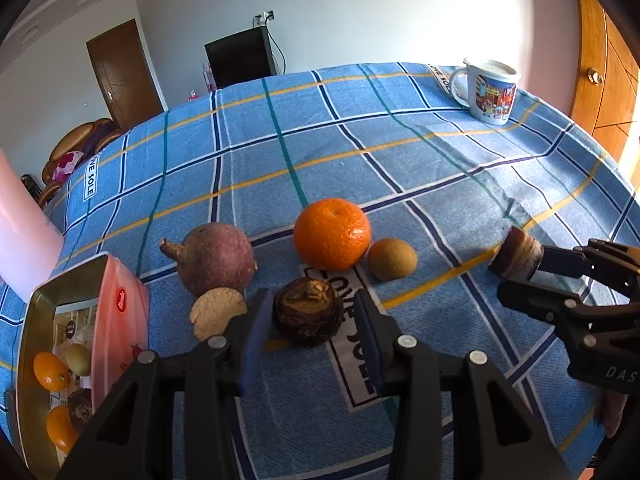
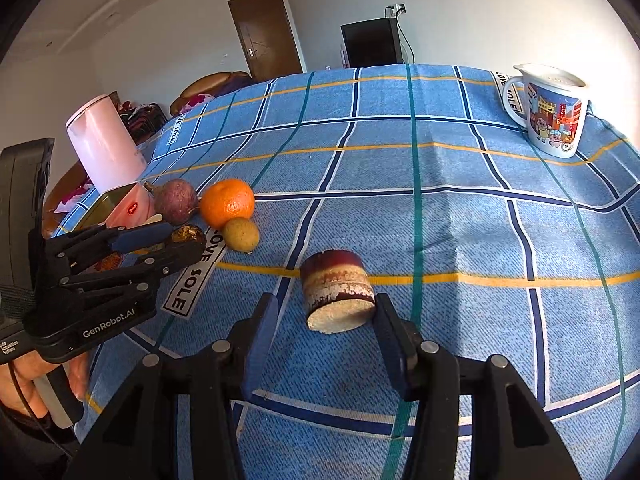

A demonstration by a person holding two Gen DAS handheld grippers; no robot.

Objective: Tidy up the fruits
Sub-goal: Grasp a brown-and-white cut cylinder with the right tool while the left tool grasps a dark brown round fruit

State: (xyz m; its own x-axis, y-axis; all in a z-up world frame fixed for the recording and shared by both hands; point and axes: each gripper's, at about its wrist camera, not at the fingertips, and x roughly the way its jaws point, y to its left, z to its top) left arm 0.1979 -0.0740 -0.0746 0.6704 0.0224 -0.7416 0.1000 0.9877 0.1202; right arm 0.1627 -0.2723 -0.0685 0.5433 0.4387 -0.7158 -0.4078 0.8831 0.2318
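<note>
The fruits lie on the tabletop (image 1: 400, 152), in the lower middle of the left wrist view: an orange (image 1: 332, 233), a purple fruit (image 1: 218, 258) with a stem to its left, a small brown fruit (image 1: 392, 259) just right of the orange, a dark wrinkled fruit (image 1: 308, 311) and a pale round piece (image 1: 216, 312) beside it. The left claw (image 1: 310, 332) has its fingers apart, one on each side of the dark fruit; if they touch it, the view does not show. At the lower left, a pink tin (image 1: 120, 320) holds more small fruits.

In the right wrist view, the right claw (image 2: 324, 328) is also apart, around a short cylinder (image 2: 338, 290) with a red top and a pale end, which lies in the lower middle. Its right finger is just at the cylinder; the left finger stands off. A mug (image 2: 554, 114) stands at the upper right, and a pink jug (image 2: 106, 144) at the left behind the tin.
</note>
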